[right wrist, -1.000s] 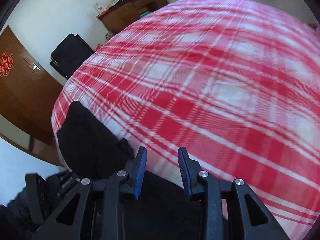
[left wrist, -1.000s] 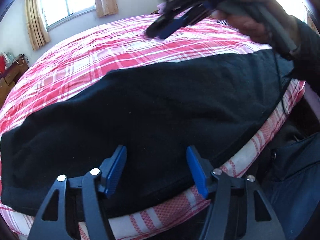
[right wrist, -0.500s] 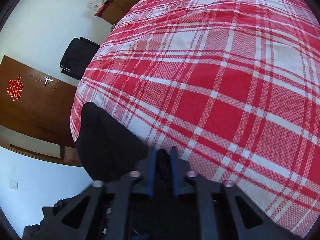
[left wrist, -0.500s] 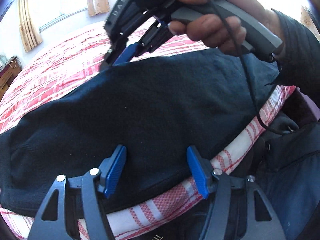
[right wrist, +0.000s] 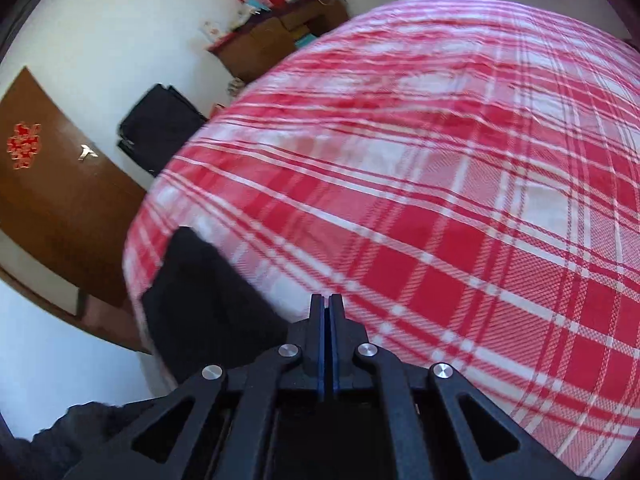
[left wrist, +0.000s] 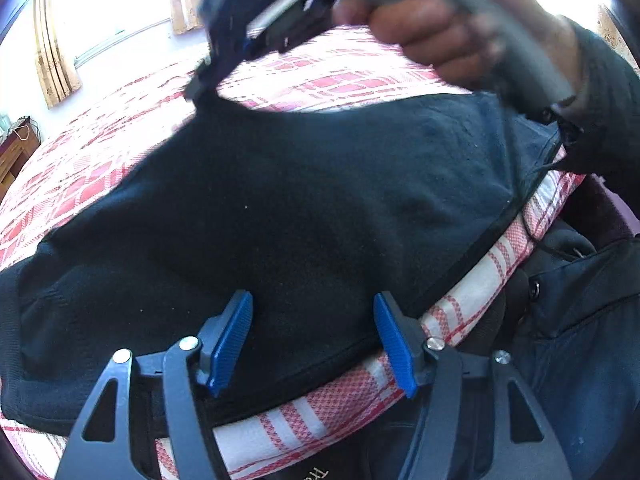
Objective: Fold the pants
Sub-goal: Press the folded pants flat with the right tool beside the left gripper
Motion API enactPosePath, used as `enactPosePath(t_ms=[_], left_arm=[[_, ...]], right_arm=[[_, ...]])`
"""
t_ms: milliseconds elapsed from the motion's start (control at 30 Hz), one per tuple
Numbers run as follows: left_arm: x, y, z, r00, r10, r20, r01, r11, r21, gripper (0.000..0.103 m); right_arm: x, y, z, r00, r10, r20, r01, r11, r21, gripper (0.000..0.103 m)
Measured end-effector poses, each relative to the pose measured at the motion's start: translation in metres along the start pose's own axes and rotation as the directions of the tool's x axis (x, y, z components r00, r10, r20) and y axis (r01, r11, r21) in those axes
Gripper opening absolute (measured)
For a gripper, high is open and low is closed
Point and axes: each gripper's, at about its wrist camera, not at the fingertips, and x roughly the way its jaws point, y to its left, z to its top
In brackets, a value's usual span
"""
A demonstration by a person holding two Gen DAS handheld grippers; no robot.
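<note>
Black pants (left wrist: pixel 304 208) lie across the near edge of the plaid bed (left wrist: pixel 320 80). My left gripper (left wrist: pixel 313 340) hovers open over their near hem, its blue pads (left wrist: pixel 232 336) spread with fabric below them. A hand holds my right gripper (left wrist: pixel 199 89), blurred, at the pants' far edge. It is shut on that edge, and the cloth rises in a peak to its tip. In the right wrist view the right gripper (right wrist: pixel 329 308) has its jaws pressed together. One end of the pants (right wrist: pixel 192 300) shows to its left, and the pinched cloth is hidden under the fingers.
The red-and-white plaid cover (right wrist: pixel 460 200) spreads far beyond the pants. A wooden door (right wrist: pixel 60 200), a black seat (right wrist: pixel 160 128) and a cluttered wooden desk (right wrist: pixel 280 32) stand past the bed's left end. Curtained windows (left wrist: pixel 56 64) are behind. The person's dark clothing (left wrist: pixel 580 340) is at the near right.
The right gripper's jaws closed on the pants' far edge and pulled it up and toward the near side. The left gripper has stayed open in the same spot.
</note>
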Motion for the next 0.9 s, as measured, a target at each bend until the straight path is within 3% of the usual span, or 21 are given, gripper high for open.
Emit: enactPosePath(t_ms=[133, 233, 400, 533, 667, 767, 800, 833, 900], left_arm=[[0.0, -0.005, -0.001, 1.0, 0.0, -0.001, 0.0, 1.0, 0.009, 0.065], [0.0, -0.004, -0.001, 1.0, -0.002, 0.003, 0.002, 1.0, 0.007, 0.065], [-0.011, -0.003, -0.002, 1.0, 0.002, 0.01, -0.002, 1.0, 0.001, 0.066], [-0.022, 0.002, 0.0, 0.999, 0.024, 0.031, -0.024, 1.0, -0.011, 0.066], [-0.032, 0.015, 0.002, 0.997, 0.045, 0.055, -0.042, 0.998, -0.047, 0.066], [-0.025, 0.019, -0.002, 0.998, 0.054, 0.017, -0.053, 0.997, -0.058, 0.066], [-0.02, 0.02, -0.004, 0.998, 0.056, -0.007, -0.056, 0.997, -0.058, 0.066], [-0.018, 0.02, -0.005, 0.998, 0.056, -0.008, -0.056, 0.997, -0.055, 0.068], [-0.019, 0.016, -0.006, 0.998, 0.062, -0.005, -0.062, 0.997, -0.038, 0.07]], right_arm=[[0.028, -0.026, -0.006, 0.999, -0.034, -0.034, 0.035, 0.998, 0.05, 0.001], [0.028, -0.032, -0.007, 1.0, -0.002, -0.031, 0.004, 0.998, 0.06, 0.001], [-0.004, -0.021, -0.007, 1.0, -0.003, 0.023, 0.003, 1.0, 0.018, 0.002], [-0.041, -0.008, -0.022, 0.997, 0.034, 0.067, -0.028, 0.996, -0.083, 0.002], [-0.041, 0.005, -0.052, 0.997, 0.08, -0.007, -0.08, 0.979, -0.187, 0.002], [-0.018, 0.005, -0.071, 0.998, 0.009, -0.068, -0.025, 0.973, -0.231, 0.002], [-0.006, -0.004, -0.074, 0.994, -0.067, -0.085, 0.048, 0.977, -0.208, 0.002], [0.002, -0.013, -0.076, 0.992, -0.079, -0.101, 0.06, 0.983, -0.175, 0.002], [0.0, -0.035, -0.071, 0.996, 0.036, -0.085, -0.041, 0.998, -0.057, 0.002]])
